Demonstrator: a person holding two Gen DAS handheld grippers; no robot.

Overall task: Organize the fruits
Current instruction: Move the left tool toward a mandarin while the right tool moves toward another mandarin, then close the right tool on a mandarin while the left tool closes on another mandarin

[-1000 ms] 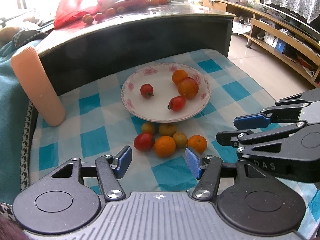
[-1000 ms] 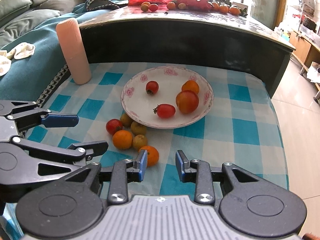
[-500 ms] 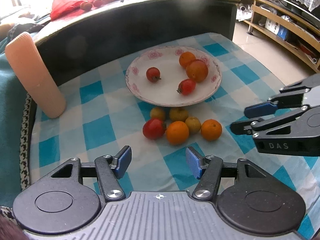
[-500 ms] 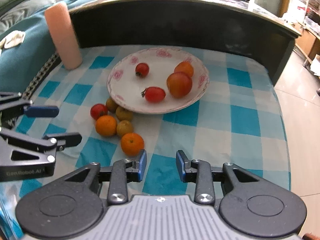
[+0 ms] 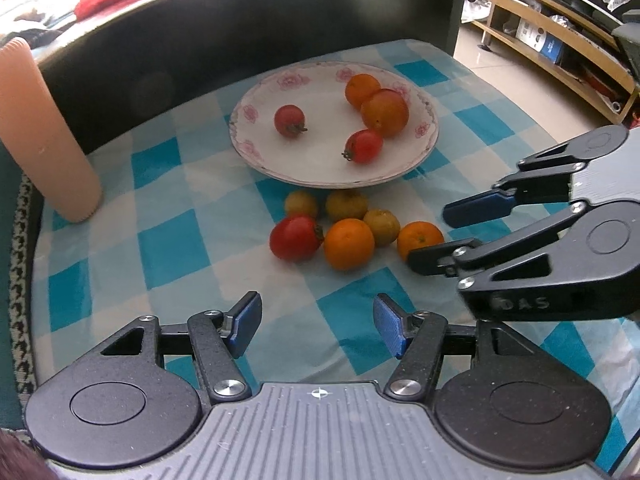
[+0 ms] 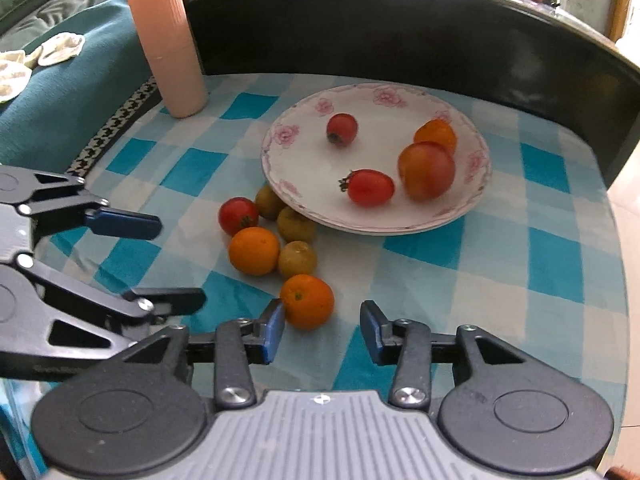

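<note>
Fruit lot: plate (image 6: 476,200) + loose pile on checked cloth (image 6: 552,256).
Plate: 2 tomatoes, 2 oranges. Pile just beside rim, L side in R-wrist view: 1 tomato (image 6: 238,216), 2 oranges, 3 yellowish. R gripper (image 6: 322,330) jaws opening, nearest orange (image 6: 307,301) at L pad, not clamped. L gripper (image 5: 316,330) apart, nothing btwn.

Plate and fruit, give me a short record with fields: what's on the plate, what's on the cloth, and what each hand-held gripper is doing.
plate: two tomatoes, two orange fruits
cloth: one tomato, two oranges, three yellow-green fruits, bunched at the plate's near edge
cup: upright, far left corner
left hand-held gripper: open, empty
right hand-held gripper: jaws opening, nearest orange just ahead, not gripped
</note>
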